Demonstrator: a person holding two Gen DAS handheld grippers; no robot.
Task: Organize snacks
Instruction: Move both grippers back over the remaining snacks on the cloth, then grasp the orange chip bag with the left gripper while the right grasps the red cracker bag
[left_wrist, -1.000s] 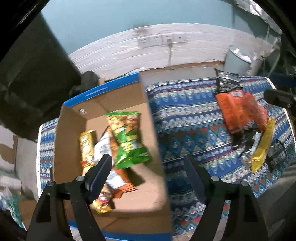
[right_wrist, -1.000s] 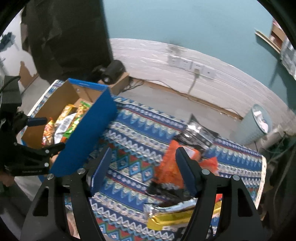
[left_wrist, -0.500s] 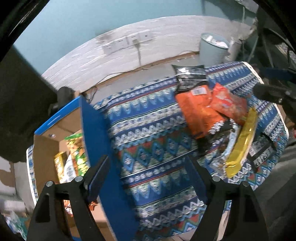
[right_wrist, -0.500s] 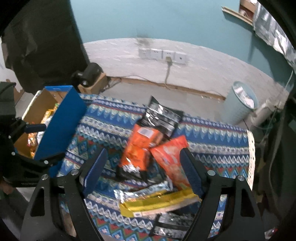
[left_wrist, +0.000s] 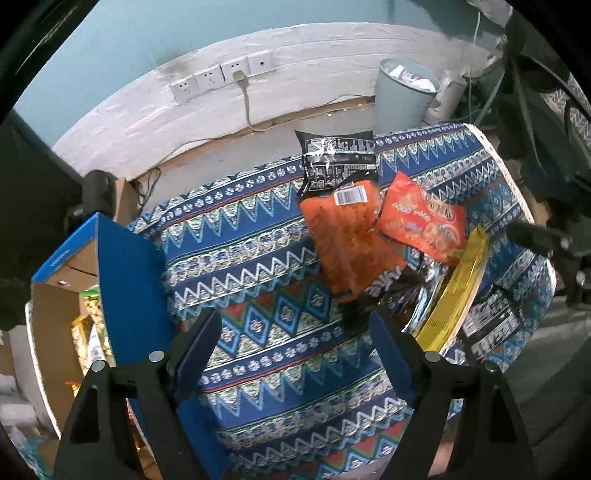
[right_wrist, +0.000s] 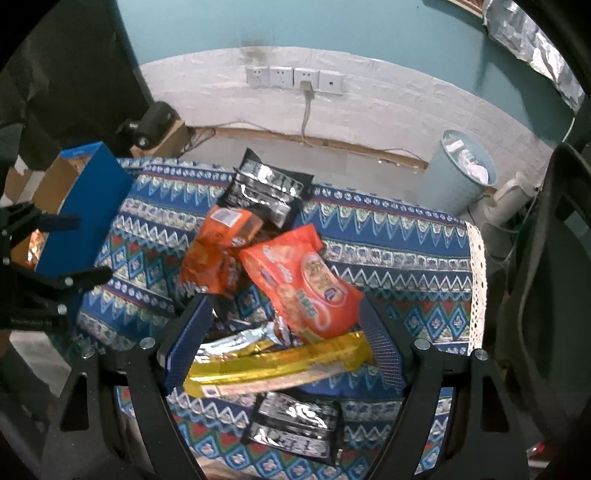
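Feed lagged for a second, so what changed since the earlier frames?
Both grippers swung from the box toward the snack pile. The left gripper now hovers over cloth, the right gripper over the pile. Both stay open and empty; the snacks haven't moved.

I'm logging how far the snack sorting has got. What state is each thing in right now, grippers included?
left gripper: open, empty, above the cloth
right gripper: open, empty, over the snack pile
blue box: open, some snacks inside
yellow packet: lying flat, not yet boxed
orange bag: on the pile, sealed as far as visible
black bag: flat at the far edge
waste bin: open, holding trash
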